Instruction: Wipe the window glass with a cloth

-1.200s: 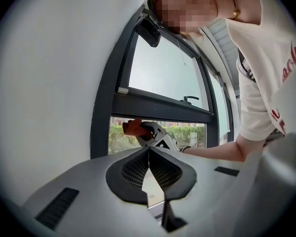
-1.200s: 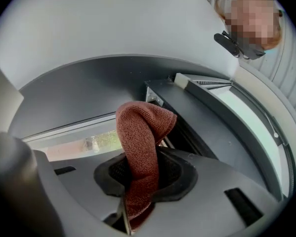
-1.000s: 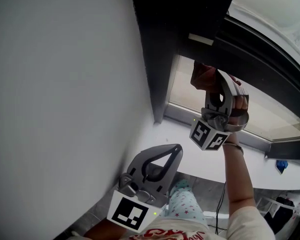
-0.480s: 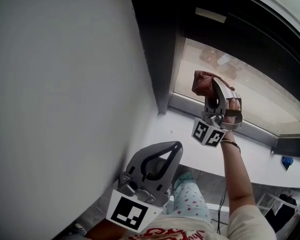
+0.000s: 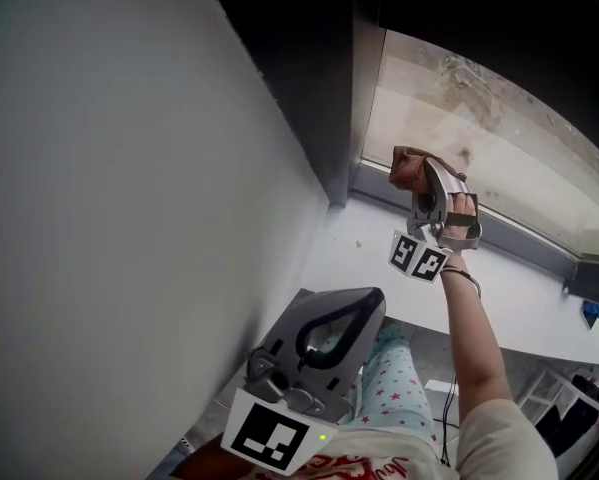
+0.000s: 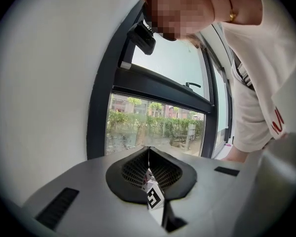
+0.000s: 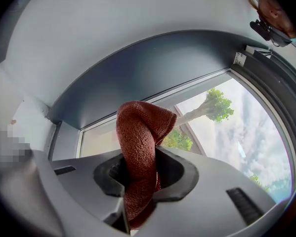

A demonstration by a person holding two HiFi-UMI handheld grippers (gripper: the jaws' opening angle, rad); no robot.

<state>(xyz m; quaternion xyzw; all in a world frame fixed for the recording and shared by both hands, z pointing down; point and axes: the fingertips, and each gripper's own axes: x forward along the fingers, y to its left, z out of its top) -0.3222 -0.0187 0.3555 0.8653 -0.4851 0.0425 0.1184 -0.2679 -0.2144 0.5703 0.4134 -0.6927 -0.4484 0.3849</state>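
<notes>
A rust-red cloth (image 5: pixel 407 166) is bunched in my right gripper (image 5: pixel 422 174), whose jaws are shut on it. It is held at the lower left corner of the window glass (image 5: pixel 479 138), just above the bottom frame; I cannot tell if it touches. In the right gripper view the cloth (image 7: pixel 140 137) rises out of the right gripper (image 7: pixel 138 154) in front of the window glass (image 7: pixel 227 127). My left gripper (image 5: pixel 367 301) hangs low by the wall, shut and holding nothing. In its own view the left gripper (image 6: pixel 148 151) faces the window glass (image 6: pixel 152 127) from a distance.
A pale wall (image 5: pixel 129 218) fills the left. A dark window frame (image 5: pixel 319 88) runs up beside the pane. A white sill (image 5: pixel 519 293) lies under the glass, with a small blue thing (image 5: pixel 592 313) at its far right. The person's torso (image 6: pixel 256 83) is close on the right.
My right gripper has carried the cloth down the pane, from near the upper frame to the lower left corner. The left gripper has hardly moved.
</notes>
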